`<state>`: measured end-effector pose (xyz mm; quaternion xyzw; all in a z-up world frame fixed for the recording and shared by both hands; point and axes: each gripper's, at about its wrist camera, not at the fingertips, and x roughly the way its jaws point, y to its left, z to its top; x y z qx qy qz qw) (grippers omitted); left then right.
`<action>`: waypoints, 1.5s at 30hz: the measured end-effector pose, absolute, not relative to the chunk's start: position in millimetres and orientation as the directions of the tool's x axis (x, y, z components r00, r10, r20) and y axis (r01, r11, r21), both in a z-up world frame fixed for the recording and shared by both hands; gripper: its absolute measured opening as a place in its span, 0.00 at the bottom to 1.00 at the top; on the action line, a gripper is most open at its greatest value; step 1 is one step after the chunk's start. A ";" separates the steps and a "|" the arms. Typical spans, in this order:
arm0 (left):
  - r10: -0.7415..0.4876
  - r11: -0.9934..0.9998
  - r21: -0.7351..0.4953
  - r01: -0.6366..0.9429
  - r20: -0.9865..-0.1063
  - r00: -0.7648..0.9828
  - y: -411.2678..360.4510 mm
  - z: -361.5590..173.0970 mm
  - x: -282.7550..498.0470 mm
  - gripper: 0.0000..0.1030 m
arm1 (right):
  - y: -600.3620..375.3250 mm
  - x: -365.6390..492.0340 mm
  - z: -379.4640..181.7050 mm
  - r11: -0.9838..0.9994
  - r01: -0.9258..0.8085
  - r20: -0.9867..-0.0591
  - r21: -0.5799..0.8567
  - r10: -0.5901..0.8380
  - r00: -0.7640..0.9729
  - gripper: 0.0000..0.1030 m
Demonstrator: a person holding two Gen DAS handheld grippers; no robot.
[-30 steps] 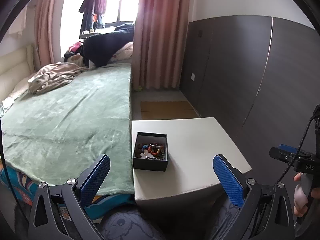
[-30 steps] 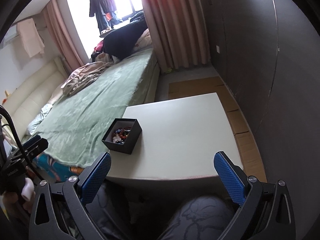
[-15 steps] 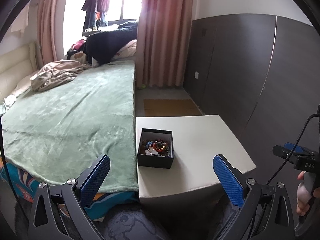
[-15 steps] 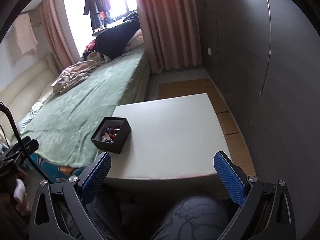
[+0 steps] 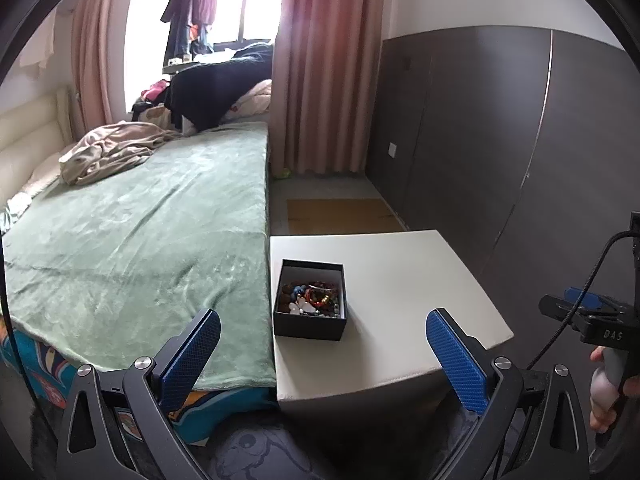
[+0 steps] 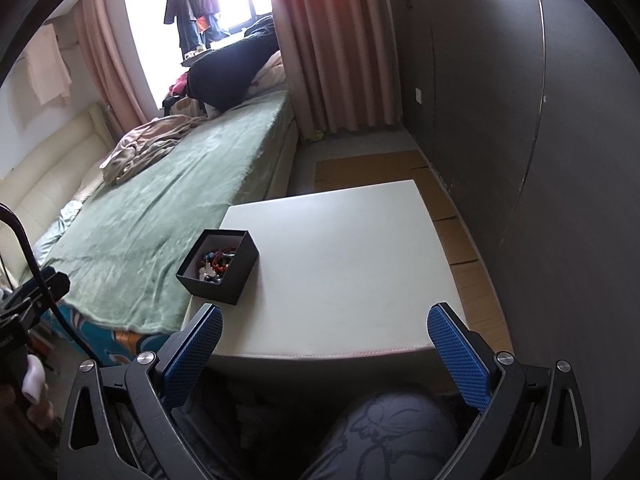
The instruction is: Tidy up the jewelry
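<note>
— Where's the box from where I'm holding the rig?

— From my left gripper [image 5: 323,350] the black jewelry box [image 5: 310,300] lies straight ahead, just beyond the fingertips and between them. Its long axis looks to run away from me, though the box is close to square. From my right gripper [image 6: 325,342] it sits ahead and off to the left [image 6: 218,266], so I judge the left the nearer and better lined up.

— Anything in hand?

— No. Both pairs of blue pads are spread wide and released, gripping nothing.

— And the contents?

— A tangle of beaded bracelets [image 5: 320,295] and a white flower-shaped piece [image 5: 301,306] lies in the box; finer pieces I can't make out.

— The surface?

— The box stands on a white table [image 6: 352,264], hard against its left edge, with the rest of the top bare. Touching that edge is the bed with its green blanket [image 5: 132,240]. Farther off are pink curtains [image 5: 324,72], a bright window and a dark panelled wall [image 6: 520,120].
</note>
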<state>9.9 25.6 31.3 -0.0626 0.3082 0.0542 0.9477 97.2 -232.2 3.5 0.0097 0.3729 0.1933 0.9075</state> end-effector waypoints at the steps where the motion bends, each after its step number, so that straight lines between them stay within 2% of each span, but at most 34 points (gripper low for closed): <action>1: 0.065 0.986 -0.086 -0.142 -0.591 0.804 25.4 31.2 9.6 1.00 | -232.0 97.2 3.5 0.925 -0.344 -0.674 0.162 0.358 0.646 1.00; 45: 0.057 0.984 -0.102 -0.146 -0.594 0.803 26.0 32.3 5.9 1.00 | -229.3 92.3 3.8 0.922 -0.348 -0.671 0.169 0.366 0.644 1.00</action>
